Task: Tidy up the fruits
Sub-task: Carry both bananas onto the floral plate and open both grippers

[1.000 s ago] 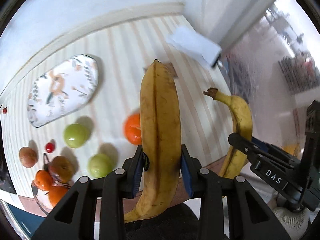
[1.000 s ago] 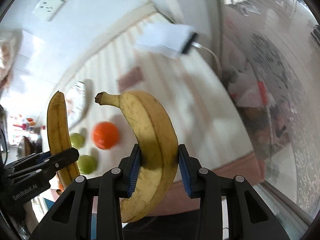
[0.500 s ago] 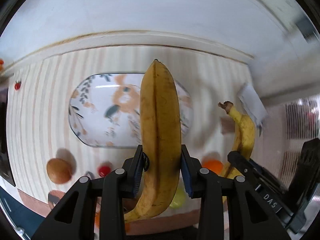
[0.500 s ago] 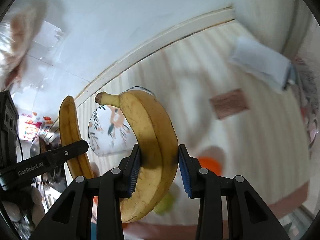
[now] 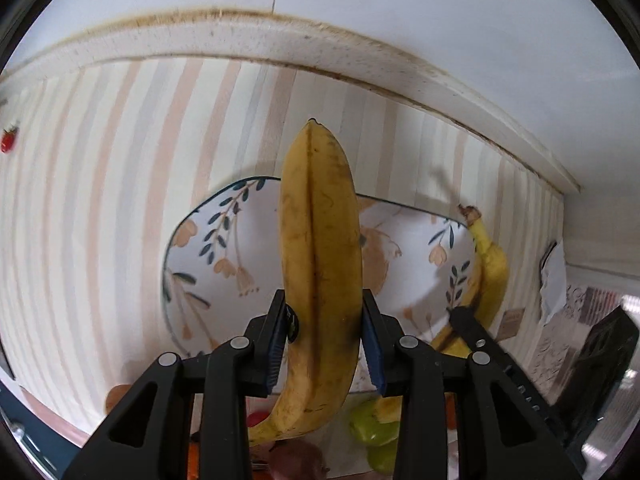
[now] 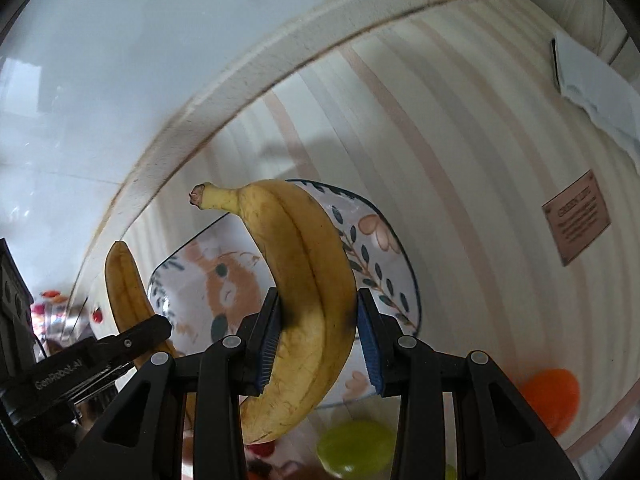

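Bananas are in both my grippers, held above the oval white plate with painted leaves and flowers (image 5: 208,256). My left gripper (image 5: 326,344) has its blue-padded fingers (image 5: 276,344) pressed against the sides of a straight, ripe yellow banana with brown freckles (image 5: 320,264), its blunt tip pointing toward the back edge of the bench. My right gripper (image 6: 318,344) is clamped the same way around a curved yellow banana with a dark bruise at the grip (image 6: 304,280), stem end up and turned left.

From the left wrist camera the curved banana (image 5: 486,268) shows over the plate's right end, with the right gripper's black finger (image 5: 472,332) across it. From the right wrist camera the straight banana (image 6: 126,284) hangs beyond the plate's (image 6: 384,248) left end.

The plate sits on a cream cloth with pale pink stripes (image 5: 100,200), close to the back edge, where a cream moulding (image 5: 240,40) meets the wall. An orange round fruit (image 6: 554,400) lies near the front right of the cloth, and a green round fruit (image 6: 354,446) lies just in front of the plate. A small red fruit, possibly a strawberry (image 5: 10,142), lies far to the left. A brown label (image 6: 576,220) is fixed to the cloth at the right, and white paper (image 6: 596,84) lies in the back right corner.
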### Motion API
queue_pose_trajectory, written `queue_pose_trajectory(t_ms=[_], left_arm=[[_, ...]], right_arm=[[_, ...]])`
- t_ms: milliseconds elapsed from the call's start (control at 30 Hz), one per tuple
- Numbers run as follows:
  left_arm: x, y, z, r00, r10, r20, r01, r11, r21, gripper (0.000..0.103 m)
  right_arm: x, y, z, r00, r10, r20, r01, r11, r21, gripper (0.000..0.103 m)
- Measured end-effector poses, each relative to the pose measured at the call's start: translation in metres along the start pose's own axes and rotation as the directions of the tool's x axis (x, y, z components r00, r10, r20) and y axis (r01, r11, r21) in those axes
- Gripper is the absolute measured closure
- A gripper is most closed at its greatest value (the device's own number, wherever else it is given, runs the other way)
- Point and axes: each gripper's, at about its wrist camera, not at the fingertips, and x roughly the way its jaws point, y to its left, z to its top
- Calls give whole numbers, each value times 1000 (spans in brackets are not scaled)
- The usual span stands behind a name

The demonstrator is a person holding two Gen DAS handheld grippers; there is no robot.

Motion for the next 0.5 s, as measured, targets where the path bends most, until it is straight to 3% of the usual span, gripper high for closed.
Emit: queue_pose_trajectory(t_ms=[133, 500], left_arm=[[15, 5, 10, 998, -46, -47, 44, 998, -42, 72], [35, 1, 9, 995, -32, -98, 31, 999, -14, 70]], right_arm=[[8, 2, -5, 1000, -21, -1, 21, 1000, 7, 64], [20, 2, -17, 999, -33, -17, 34, 999, 21, 62]])
